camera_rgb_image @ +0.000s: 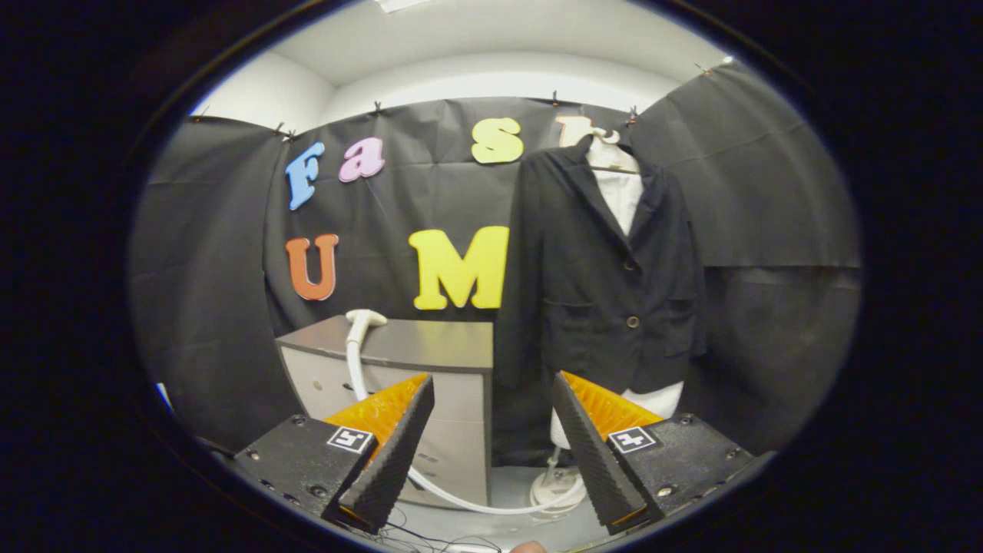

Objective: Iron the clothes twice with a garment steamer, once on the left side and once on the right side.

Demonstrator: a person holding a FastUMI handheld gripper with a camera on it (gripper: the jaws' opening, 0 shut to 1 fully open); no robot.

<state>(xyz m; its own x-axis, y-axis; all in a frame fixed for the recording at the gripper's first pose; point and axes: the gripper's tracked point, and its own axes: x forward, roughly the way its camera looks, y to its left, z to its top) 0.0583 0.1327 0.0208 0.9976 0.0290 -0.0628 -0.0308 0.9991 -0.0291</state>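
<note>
Tongs (491,388): hanging released, fingers spread wide, gripping nothing.
Jacket (607,269): hanging on a hanger (610,150) over a white shirt (623,196), well beyond the right finger.
Steamer head (365,316): resting on a grey cabinet (430,346), beyond the left finger.
Hose (355,372): trailing down behind the left finger, curving along the floor toward a white base (554,485) between the fingers.
</note>
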